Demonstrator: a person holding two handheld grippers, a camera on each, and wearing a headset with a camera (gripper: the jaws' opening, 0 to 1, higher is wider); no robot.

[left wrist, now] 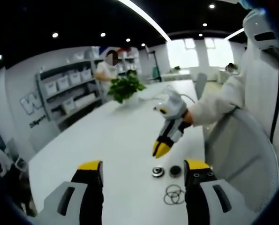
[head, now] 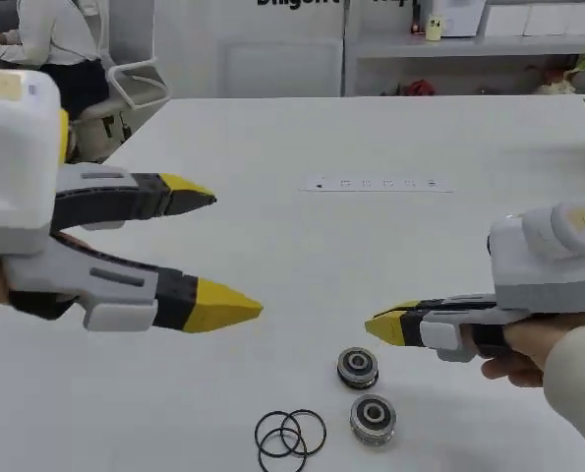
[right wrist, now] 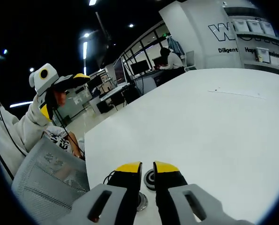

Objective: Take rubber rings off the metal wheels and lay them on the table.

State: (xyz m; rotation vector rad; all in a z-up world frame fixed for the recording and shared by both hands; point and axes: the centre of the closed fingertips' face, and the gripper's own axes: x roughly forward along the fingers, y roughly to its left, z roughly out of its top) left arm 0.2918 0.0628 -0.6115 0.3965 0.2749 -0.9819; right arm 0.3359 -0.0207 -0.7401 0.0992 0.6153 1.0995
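Head view: the left gripper (head: 235, 254) is hovering at the near left, its jaws gaping wide. The right gripper (head: 376, 327) is hovering at the right, jaws closed on nothing. Two wheels (head: 357, 366) and three loose rings (head: 290, 436) are lying on the worktop (head: 371, 246).
Left gripper view: the rings are lying near the wheels.
Right gripper view: a wheel is lying just beyond the closed jaws.

rubber rings (head: 290, 435) run off the head view's bottom edge; right tongs (right wrist: 147, 168) half hide both wheels (right wrist: 150, 180)

White table (head: 302, 256), wall shelves (left wrist: 66, 93), ceiling spotlights (left wrist: 102, 34)
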